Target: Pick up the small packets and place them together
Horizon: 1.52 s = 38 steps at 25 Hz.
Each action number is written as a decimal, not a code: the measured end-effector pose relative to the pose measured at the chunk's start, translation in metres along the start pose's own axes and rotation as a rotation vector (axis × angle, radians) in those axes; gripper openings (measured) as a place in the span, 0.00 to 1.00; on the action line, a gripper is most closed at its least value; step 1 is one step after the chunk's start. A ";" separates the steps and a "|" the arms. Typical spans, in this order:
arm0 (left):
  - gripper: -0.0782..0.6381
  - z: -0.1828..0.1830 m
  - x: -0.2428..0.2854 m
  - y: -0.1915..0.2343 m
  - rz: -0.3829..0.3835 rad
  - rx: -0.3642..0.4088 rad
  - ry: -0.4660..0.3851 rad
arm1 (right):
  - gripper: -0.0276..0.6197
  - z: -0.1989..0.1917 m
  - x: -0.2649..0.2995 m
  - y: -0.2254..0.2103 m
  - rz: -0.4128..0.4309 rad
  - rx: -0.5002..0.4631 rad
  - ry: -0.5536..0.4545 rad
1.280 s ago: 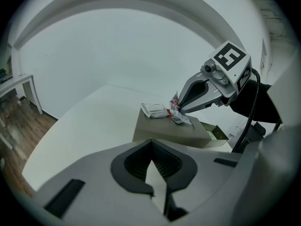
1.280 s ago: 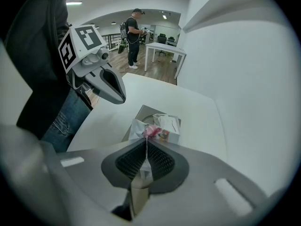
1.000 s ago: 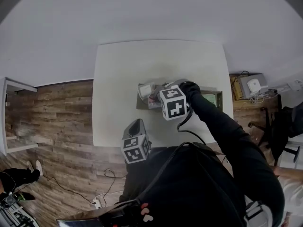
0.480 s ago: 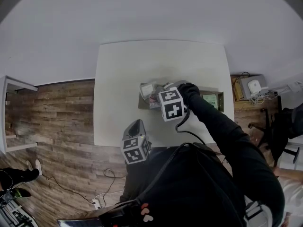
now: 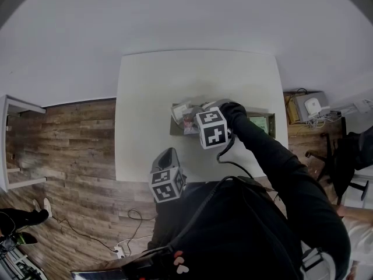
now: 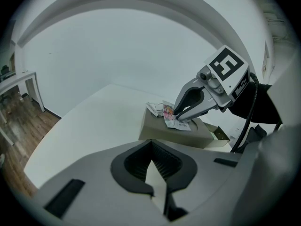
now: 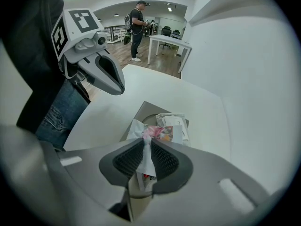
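Observation:
A small colourful packet (image 7: pixel 162 133) stands on edge between the jaws of my right gripper (image 7: pixel 146 139), just over a flat grey box (image 7: pixel 146 107). The jaws are opening, with their tips still against the packet. A white packet (image 7: pixel 172 121) lies on the box beside it. In the left gripper view, the right gripper (image 6: pixel 176 119) touches the colourful packet (image 6: pixel 169 113) on top of the grey box (image 6: pixel 160 131). My left gripper (image 5: pixel 167 154) hangs at the table's near edge, shut and empty, well short of the box (image 5: pixel 175 128).
The white table (image 5: pixel 151 86) stands against a white wall. A small open box (image 5: pixel 260 122) lies to the right of the grey one. Wooden floor lies to the left, and a cabinet with devices (image 5: pixel 309 107) to the right. A person (image 7: pixel 137 29) stands far off by a desk (image 7: pixel 169 44).
The right gripper has shifted only slightly over the grey box. The left gripper has stayed in place.

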<state>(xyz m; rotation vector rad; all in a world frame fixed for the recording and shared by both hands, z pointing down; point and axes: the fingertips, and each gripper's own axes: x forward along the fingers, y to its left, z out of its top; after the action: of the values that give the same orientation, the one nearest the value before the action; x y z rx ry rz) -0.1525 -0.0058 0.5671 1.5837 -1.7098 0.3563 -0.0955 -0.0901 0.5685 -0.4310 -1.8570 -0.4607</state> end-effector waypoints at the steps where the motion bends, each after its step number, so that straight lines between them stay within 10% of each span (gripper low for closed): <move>1: 0.11 -0.001 0.001 0.000 -0.001 -0.001 0.002 | 0.13 -0.001 0.000 0.000 -0.003 0.001 -0.002; 14: 0.11 0.006 0.009 -0.012 -0.046 0.037 0.009 | 0.17 -0.024 -0.042 -0.017 -0.098 0.153 -0.079; 24: 0.11 0.016 0.023 -0.054 -0.123 0.112 0.020 | 0.17 -0.152 -0.113 -0.007 -0.268 0.431 -0.022; 38: 0.11 0.025 0.036 -0.092 -0.181 0.198 0.034 | 0.17 -0.234 -0.091 0.070 -0.204 0.658 0.041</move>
<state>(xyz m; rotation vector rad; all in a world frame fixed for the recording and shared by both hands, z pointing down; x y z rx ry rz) -0.0725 -0.0660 0.5486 1.8493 -1.5295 0.4702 0.1564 -0.1556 0.5603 0.2110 -1.8953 0.0246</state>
